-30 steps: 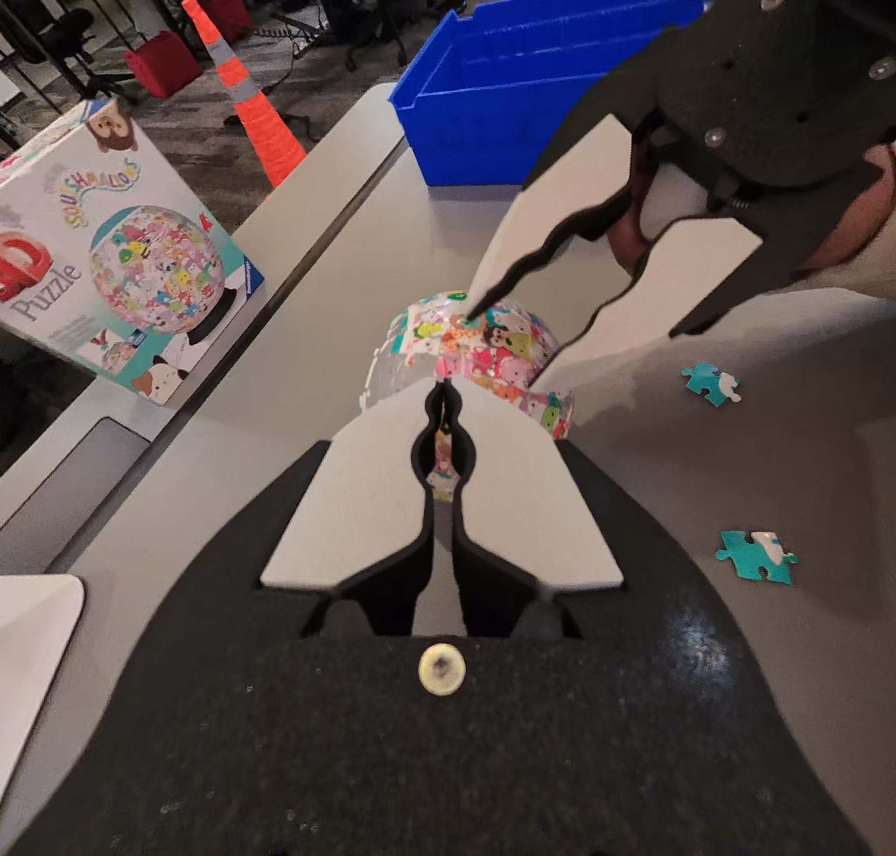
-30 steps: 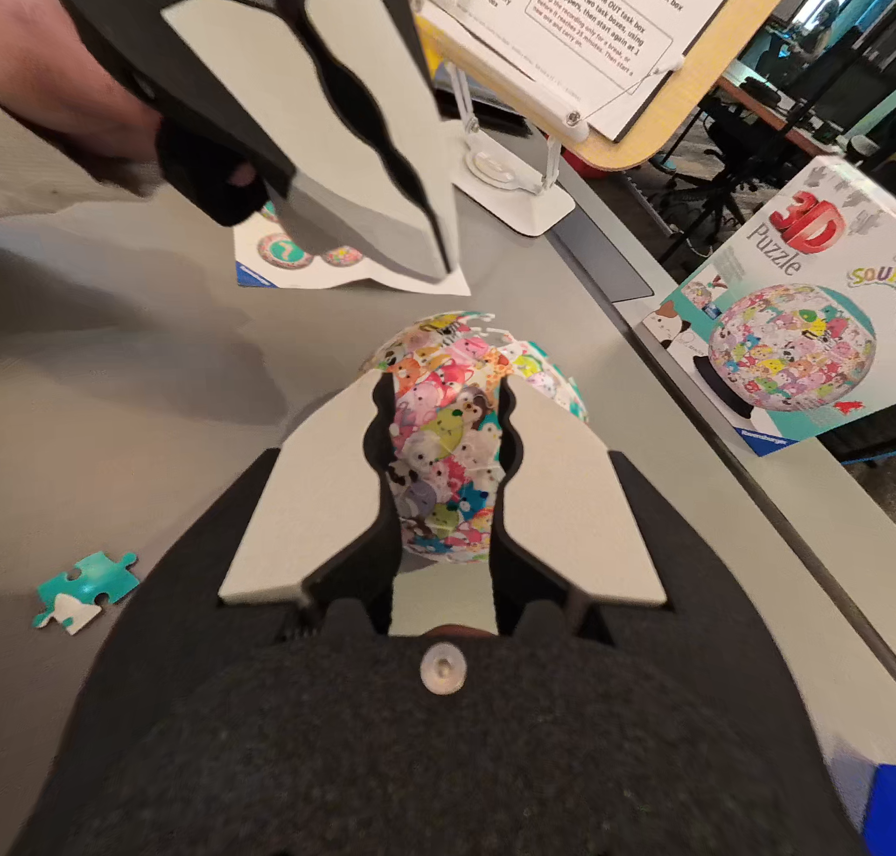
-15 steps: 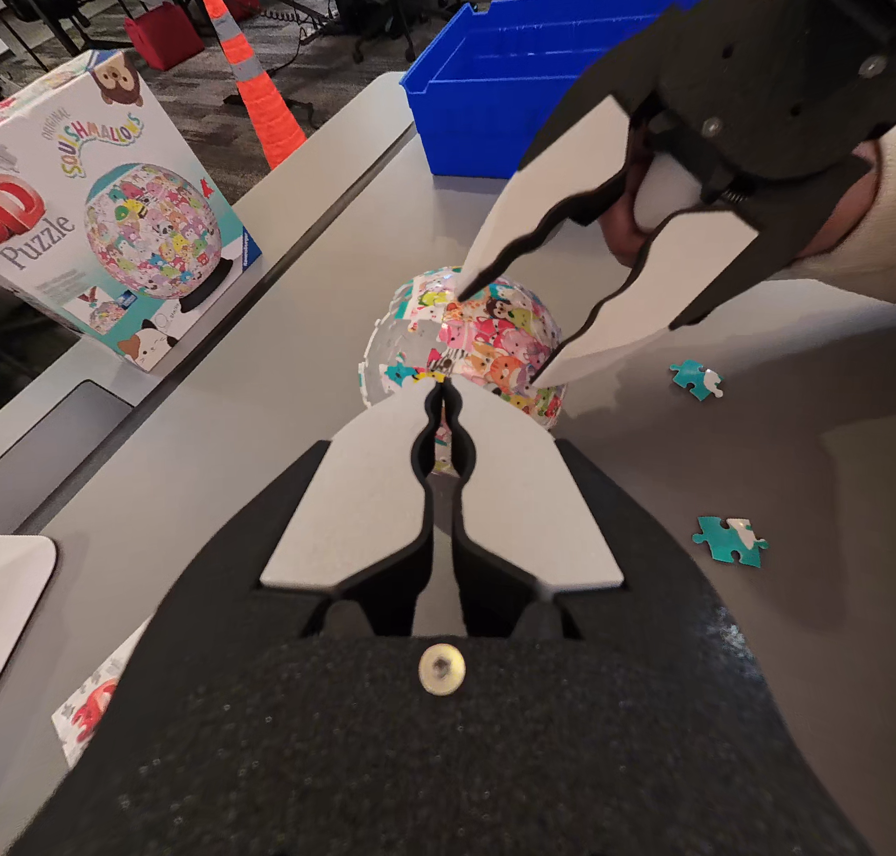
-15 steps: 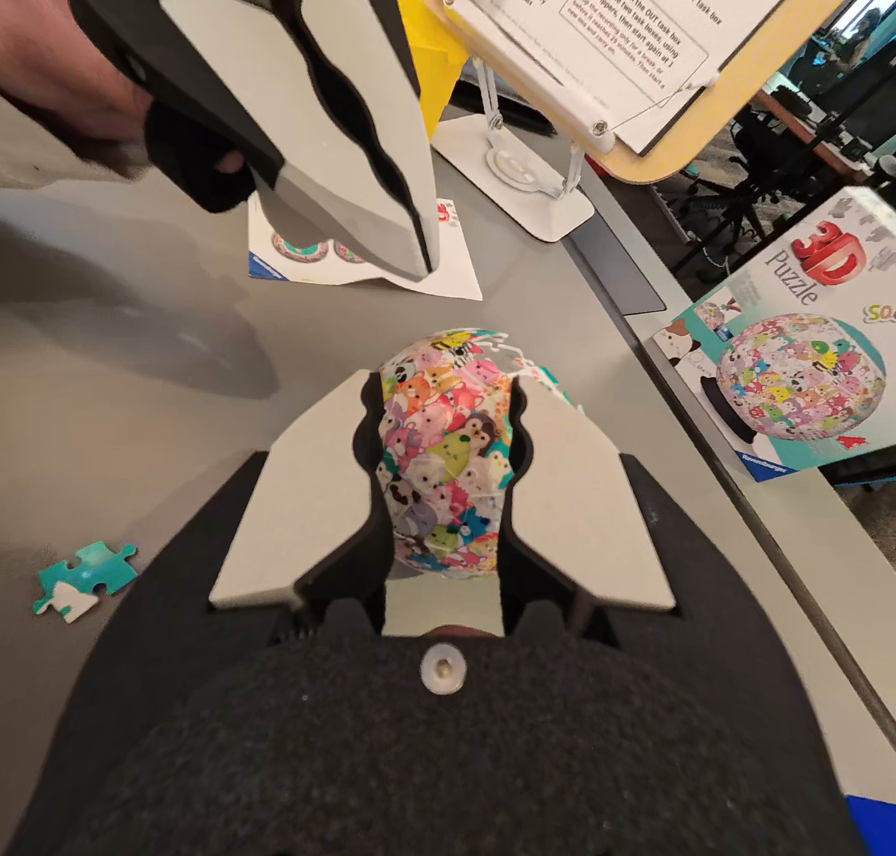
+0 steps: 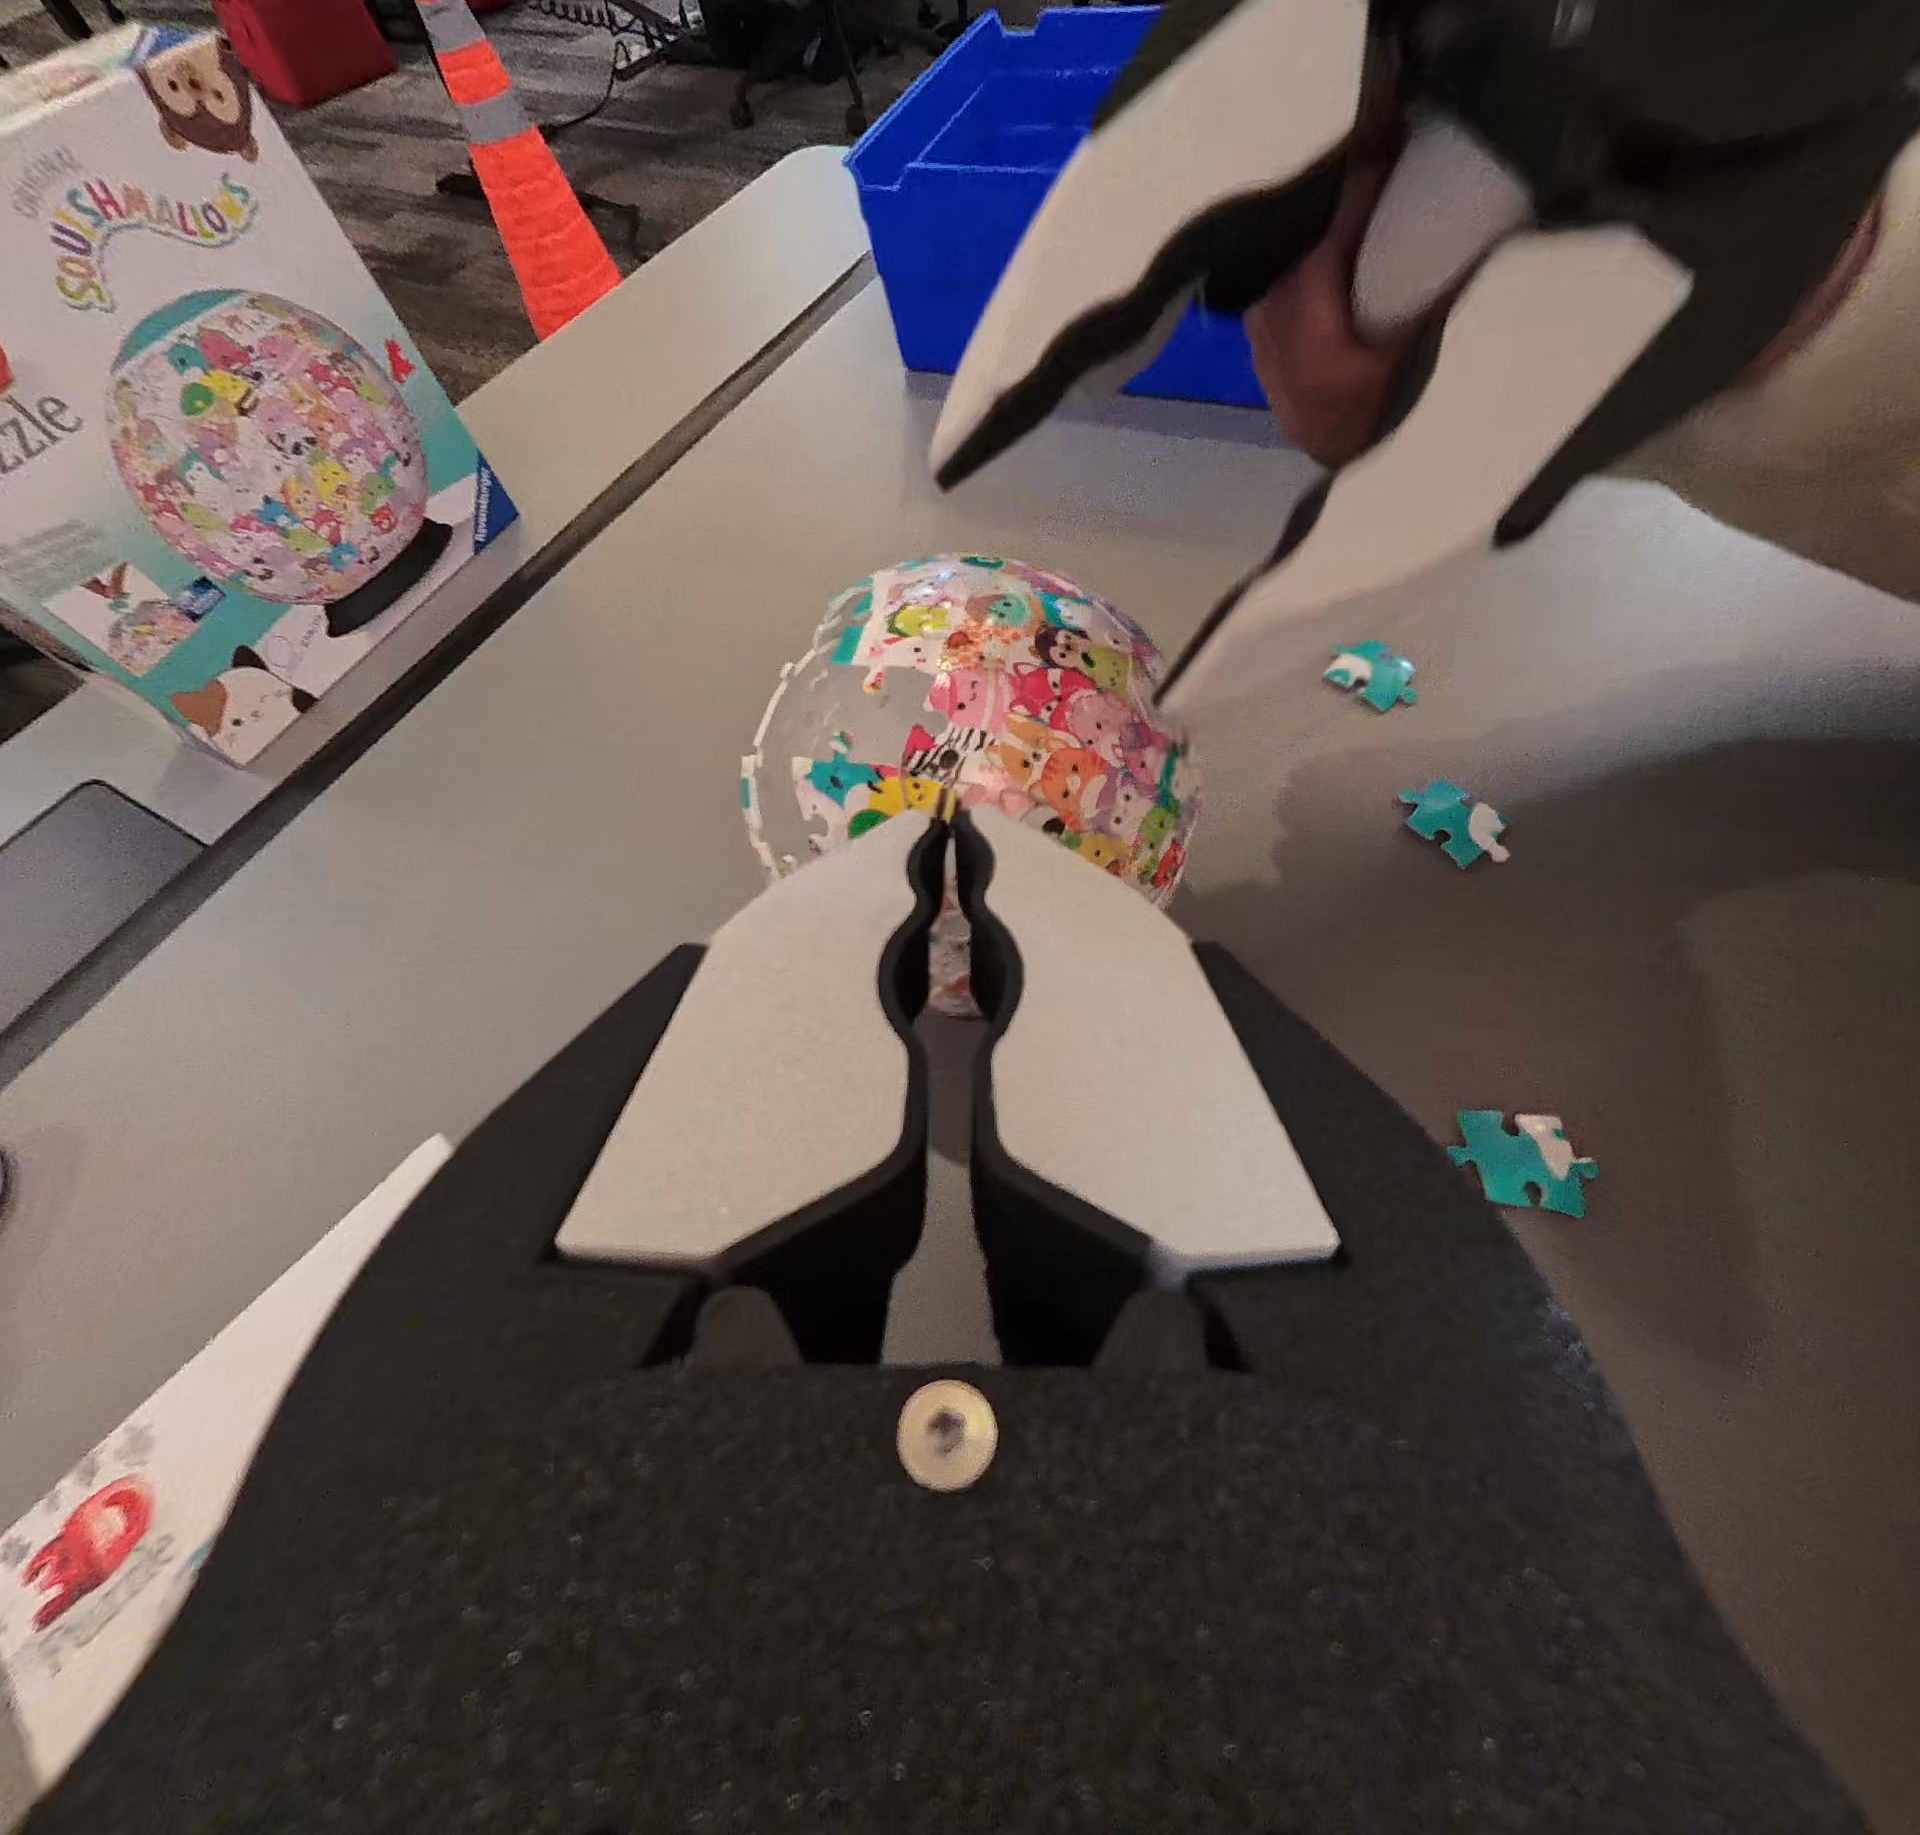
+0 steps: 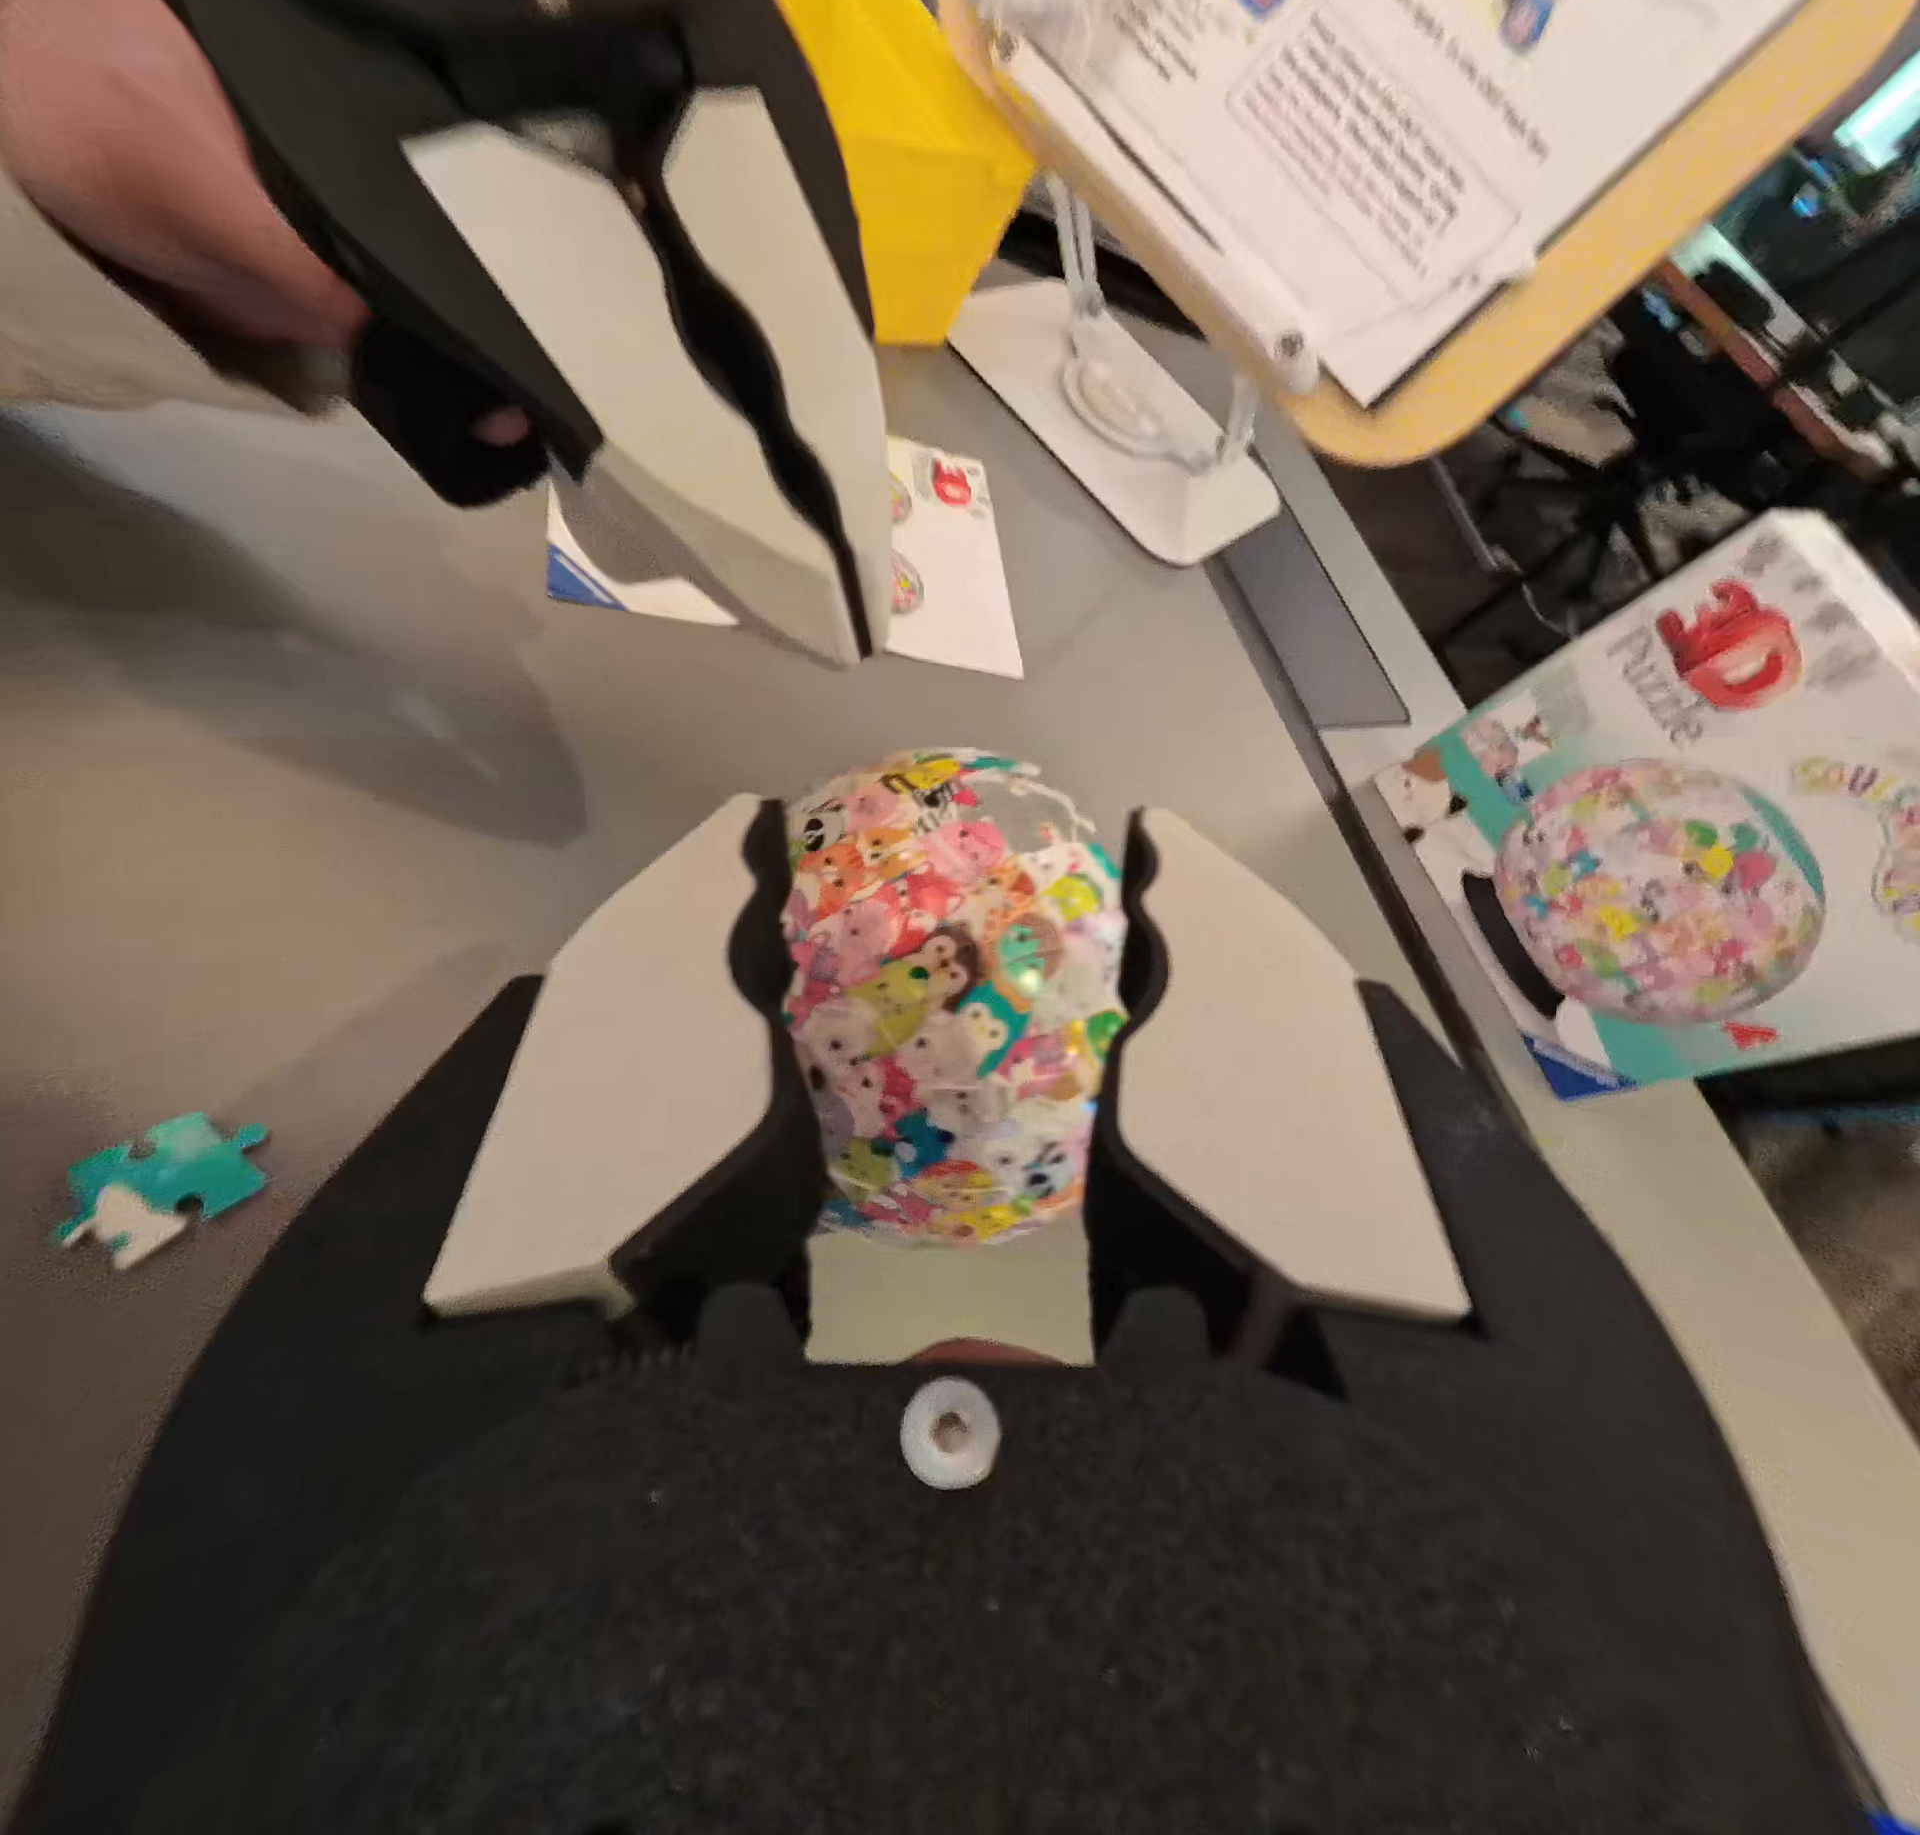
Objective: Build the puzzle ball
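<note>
Since a moment ago, my right gripper [image 6: 948, 829] has spread its jaws wider around the puzzle ball [image 6: 951, 1016], which sits mid-frame on the grey surface [image 6: 312, 850]; contact is unclear. My left gripper [image 5: 948, 821] has jaws pressed together, clamping a small puzzle piece [image 5: 951, 964] just before the ball. Three teal loose pieces [image 5: 1455, 824] lie at right; the puzzle box [image 5: 229, 414] stands upper left, a blue bin [image 5: 966, 185] up top.

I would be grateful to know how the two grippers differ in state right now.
The left gripper has its jaws shut, while the right gripper has its jaws spread. The left gripper hangs above the colourful, partly built puzzle ball; the right gripper straddles that ball. Both have white fingers on black bodies.
</note>
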A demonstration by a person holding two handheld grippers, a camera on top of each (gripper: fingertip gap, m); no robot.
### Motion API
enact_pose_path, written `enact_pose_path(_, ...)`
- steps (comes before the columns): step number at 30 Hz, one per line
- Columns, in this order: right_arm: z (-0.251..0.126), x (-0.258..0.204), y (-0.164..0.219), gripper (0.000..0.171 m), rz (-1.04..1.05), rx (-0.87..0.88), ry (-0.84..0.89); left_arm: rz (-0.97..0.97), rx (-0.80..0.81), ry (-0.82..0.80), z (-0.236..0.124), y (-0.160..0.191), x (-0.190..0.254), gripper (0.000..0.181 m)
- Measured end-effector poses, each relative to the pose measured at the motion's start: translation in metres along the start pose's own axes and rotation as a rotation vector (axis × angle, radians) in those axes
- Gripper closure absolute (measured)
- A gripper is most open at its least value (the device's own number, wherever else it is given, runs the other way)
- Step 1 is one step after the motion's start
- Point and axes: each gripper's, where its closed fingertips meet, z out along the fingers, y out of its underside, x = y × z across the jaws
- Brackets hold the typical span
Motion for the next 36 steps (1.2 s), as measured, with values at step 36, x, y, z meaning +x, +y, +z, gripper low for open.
enact_pose_path(36,-0.002,0.022,0.010,0.096,0.358,-0.786,-1.737,-0.218,0.012,-0.146,0.057,-0.022,0.013,0.181)
